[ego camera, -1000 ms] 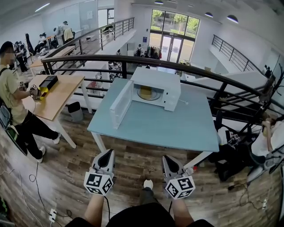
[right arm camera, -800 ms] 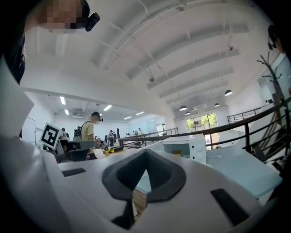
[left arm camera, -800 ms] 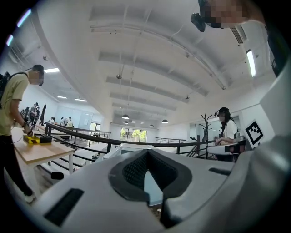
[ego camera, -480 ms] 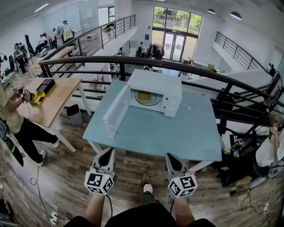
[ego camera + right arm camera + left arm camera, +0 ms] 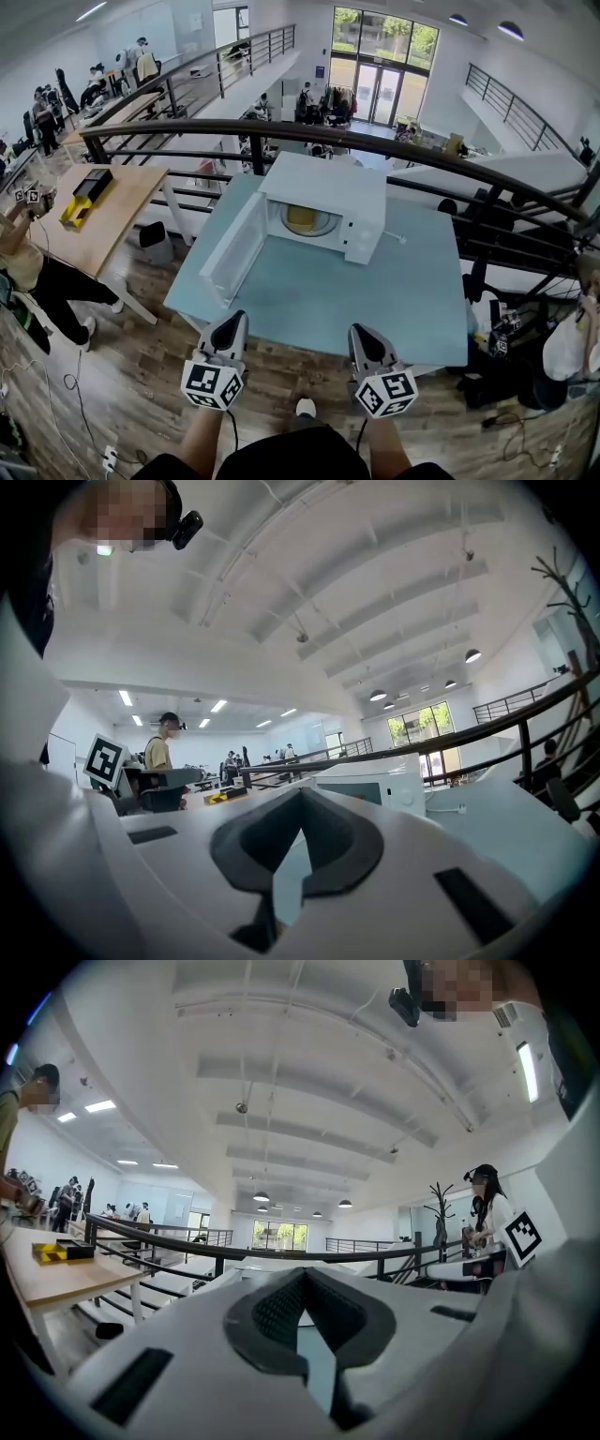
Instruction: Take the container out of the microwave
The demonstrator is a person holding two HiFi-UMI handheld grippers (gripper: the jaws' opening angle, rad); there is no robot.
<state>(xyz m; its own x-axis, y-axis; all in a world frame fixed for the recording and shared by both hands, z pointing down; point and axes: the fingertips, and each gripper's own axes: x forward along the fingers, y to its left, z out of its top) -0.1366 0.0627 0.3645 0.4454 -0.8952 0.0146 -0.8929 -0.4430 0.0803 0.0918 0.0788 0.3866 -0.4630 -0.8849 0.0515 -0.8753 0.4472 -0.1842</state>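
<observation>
Container (image 5: 302, 218), yellow, sits inside the microwave (image 5: 323, 187), and the door (image 5: 225, 251) stands wide open, so I think the way in is free. Your left gripper (image 5: 233, 322) and right gripper (image 5: 357, 333) are both closed on nothing, well apart from it, above the near table (image 5: 394, 300) edge

no readable words, brands or numbers that we can spot, only coded square markers (image 5: 210, 386) on left gripper (image 5: 232, 322) and right gripper (image 5: 360, 332)

Bright, even light fr windows (image 5: 375, 42) + ceiling lamps (image 5: 262, 1196); fisheye warp at edges; foreground soft.
</observation>
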